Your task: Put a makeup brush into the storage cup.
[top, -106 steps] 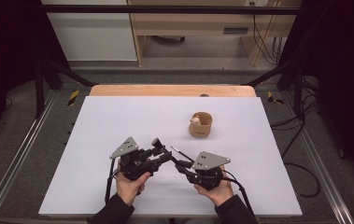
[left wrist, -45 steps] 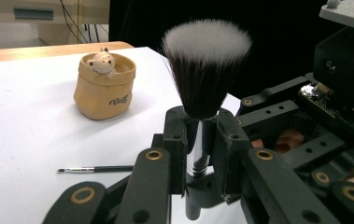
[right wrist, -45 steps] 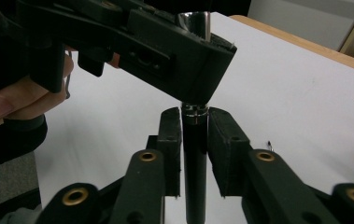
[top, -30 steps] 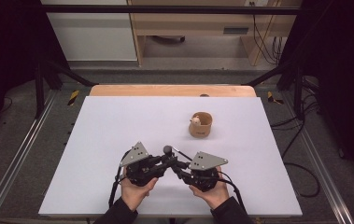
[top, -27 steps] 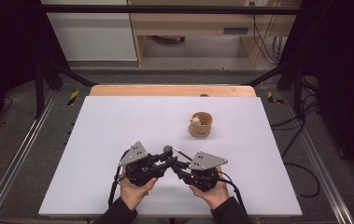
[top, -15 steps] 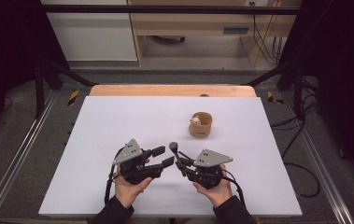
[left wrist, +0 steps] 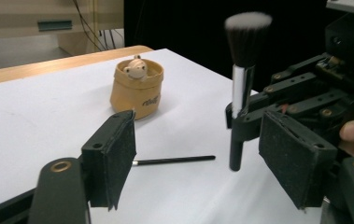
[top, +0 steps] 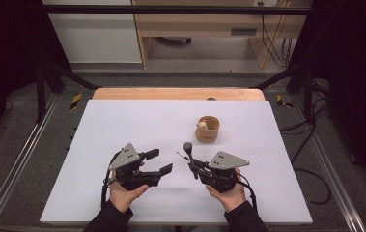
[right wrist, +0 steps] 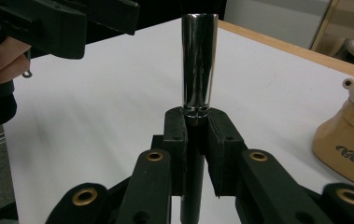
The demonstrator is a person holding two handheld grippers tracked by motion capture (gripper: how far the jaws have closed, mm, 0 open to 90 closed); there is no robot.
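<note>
- Two hand-held grippers lie low over the white table (top: 122,121), near the person's edge.
- Right gripper (top: 191,166): jaws clamped on the black handle of a makeup brush (left wrist: 240,88), which stands upright with its bristle head on top.
- Left gripper (top: 159,162): jaws have just been opening and now stand wide apart with nothing between the pads; the brush is just beside it, clear of the pads.
- A thin black stick (left wrist: 173,160) lies flat on the table between the two grippers.
- A tan pouch (top: 207,129) with a small bear figure in it stands farther back, apart from the right gripper.
</note>
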